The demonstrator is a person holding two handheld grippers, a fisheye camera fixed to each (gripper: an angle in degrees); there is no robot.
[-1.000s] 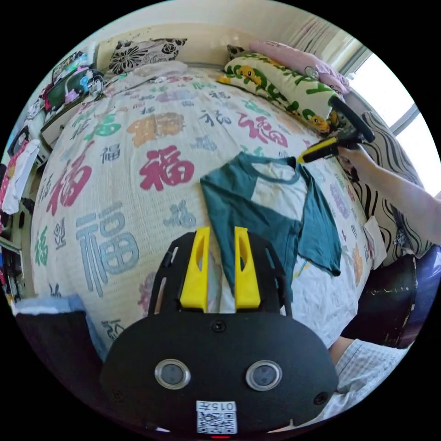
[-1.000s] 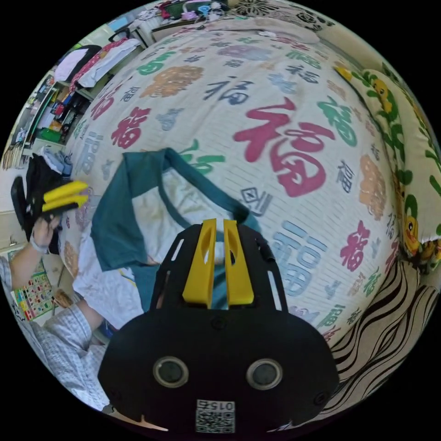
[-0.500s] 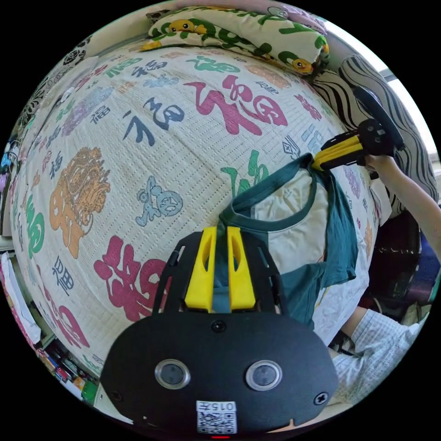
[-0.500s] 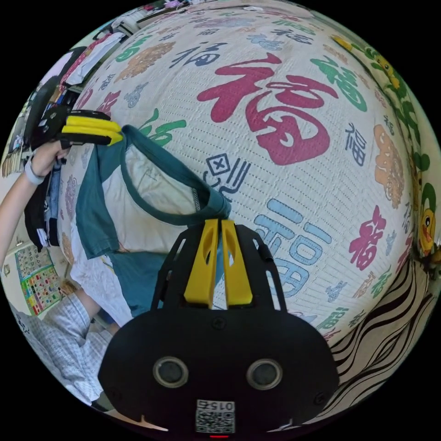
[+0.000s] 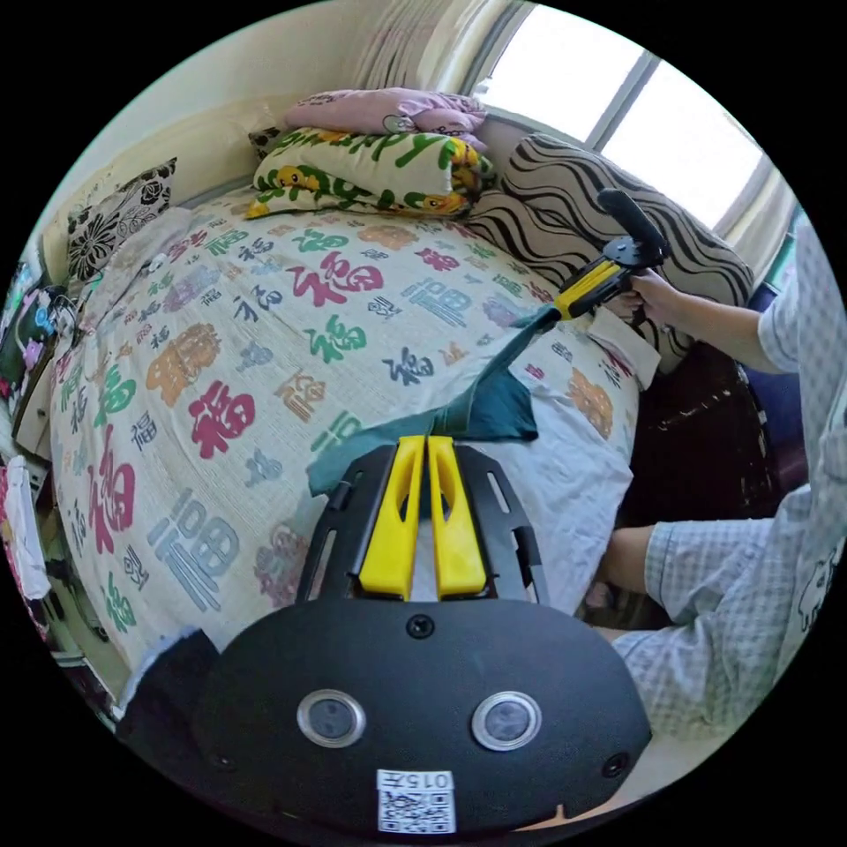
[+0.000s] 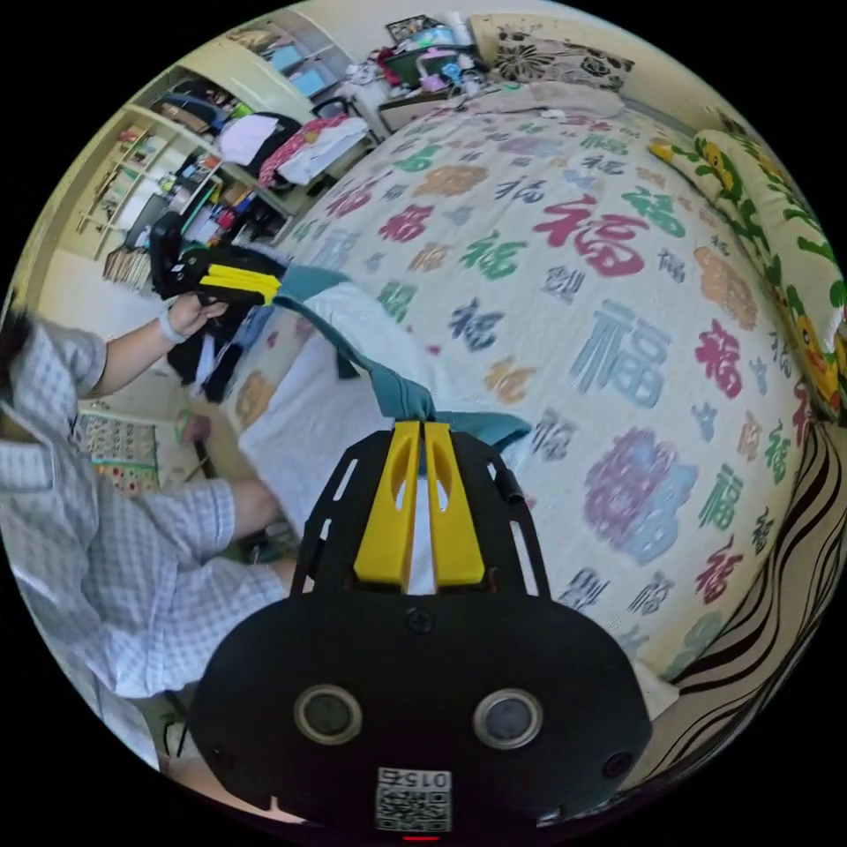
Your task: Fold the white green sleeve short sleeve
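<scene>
Left claw (image 5: pixel 426 441), with yellow jaws on a black body, seen from its own view with the jaws pressed together on a fold of the white short-sleeved shirt with dark green sleeves and collar (image 5: pixel 494 408). The shirt stretches as a narrow taut band from this claw across to the right claw (image 5: pixel 565 307), whose yellow jaws pinch the far end of the green fabric; a hand (image 5: pixel 657 296) holds the black grip of that claw. The garment hangs just above the near edge of the bed, whose cream quilted cover printed with large red, green, blue and orange characters (image 5: pixel 221 353) lies beneath it. A cushion with a yellow duck and green print (image 5: pixel 371 172) and a pink pillow (image 5: pixel 388 108) are stacked at the head of the bed, beside a cushion with black and cream wavy stripes (image 5: pixel 565 198). In the right gripper view, the right claw (image 6: pixel 422 432) has its jaws closed on the green edge of the shirt (image 6: pixel 388 388), which runs up and left to the left claw (image 6: pixel 273 287), also clamped on the cloth and held by a hand (image 6: pixel 190 309). A sleeve of pale checked cloth (image 6: pixel 97 538) belongs to the person. Cluttered shelves (image 6: pixel 168 176) stand beyond the bed.
</scene>
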